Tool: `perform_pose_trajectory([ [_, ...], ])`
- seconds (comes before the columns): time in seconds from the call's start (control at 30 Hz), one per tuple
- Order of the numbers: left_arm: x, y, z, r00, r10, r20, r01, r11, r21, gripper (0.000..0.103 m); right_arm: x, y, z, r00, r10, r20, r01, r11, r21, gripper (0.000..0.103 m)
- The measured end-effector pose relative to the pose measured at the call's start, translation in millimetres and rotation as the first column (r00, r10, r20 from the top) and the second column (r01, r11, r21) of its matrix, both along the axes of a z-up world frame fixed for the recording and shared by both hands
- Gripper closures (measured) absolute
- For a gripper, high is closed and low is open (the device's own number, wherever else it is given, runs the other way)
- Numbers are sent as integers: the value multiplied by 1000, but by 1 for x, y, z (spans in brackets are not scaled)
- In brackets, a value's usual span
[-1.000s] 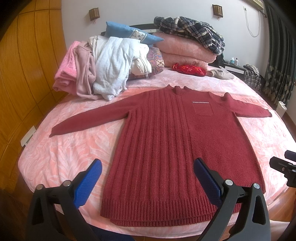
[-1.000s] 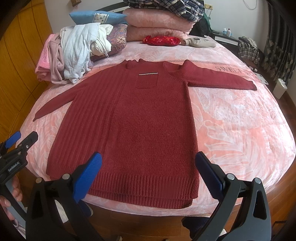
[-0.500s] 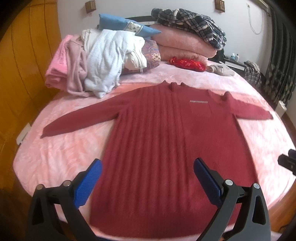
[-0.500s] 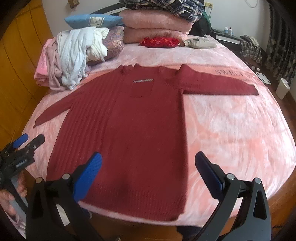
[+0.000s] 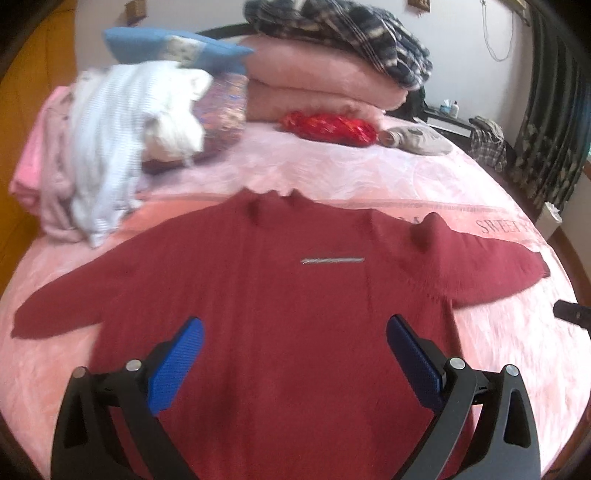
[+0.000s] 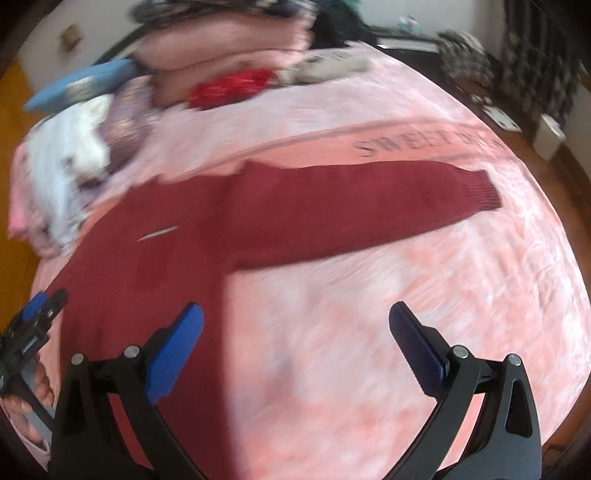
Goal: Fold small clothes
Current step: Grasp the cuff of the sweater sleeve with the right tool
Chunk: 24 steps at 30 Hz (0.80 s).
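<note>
"SWEET" printed on pink bedspread (image 6: 424, 258); following letters blurred.

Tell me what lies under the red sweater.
The red sweater lies flat on a pink bedspread, which shows all around it, with dark lettering above its sleeve. Whatever is directly beneath the knit is covered. Both tools are open and holding nothing.

At the bed's head, 2 pink pillows (image 5: 325, 81) carry a plaid blanket (image 5: 343, 33); dark curtains (image 5: 554, 122) hang right.
</note>
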<state>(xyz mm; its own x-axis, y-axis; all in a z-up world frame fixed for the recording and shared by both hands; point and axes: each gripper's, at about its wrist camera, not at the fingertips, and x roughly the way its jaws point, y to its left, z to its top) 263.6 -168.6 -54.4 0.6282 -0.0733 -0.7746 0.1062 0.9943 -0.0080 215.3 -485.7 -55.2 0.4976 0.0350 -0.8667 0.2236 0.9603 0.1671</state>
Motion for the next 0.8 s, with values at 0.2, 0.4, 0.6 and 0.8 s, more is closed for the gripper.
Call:
perform_pose_trajectory([
  [0.2,57,-55,-45,999,20,-48,-21,999,-28,4,51,-120,-39,985,-151,-84,150,989,-14,3],
  [0.4,90,-106,-81,998,21,-57,-21,1000,-6,4,76,-214,-75,961,-252,-110,257,966,37,3],
  [0.6,109,-143,-89,999,21,-33,-20,1000,13,4,89,-253,-105,950,-285,-124,294,954,63,3],
  [0.8,112,-162,-95,1000,25,-18,-25,999,41,4,97,-257,-121,952,-296,-83,302,949,91,52],
])
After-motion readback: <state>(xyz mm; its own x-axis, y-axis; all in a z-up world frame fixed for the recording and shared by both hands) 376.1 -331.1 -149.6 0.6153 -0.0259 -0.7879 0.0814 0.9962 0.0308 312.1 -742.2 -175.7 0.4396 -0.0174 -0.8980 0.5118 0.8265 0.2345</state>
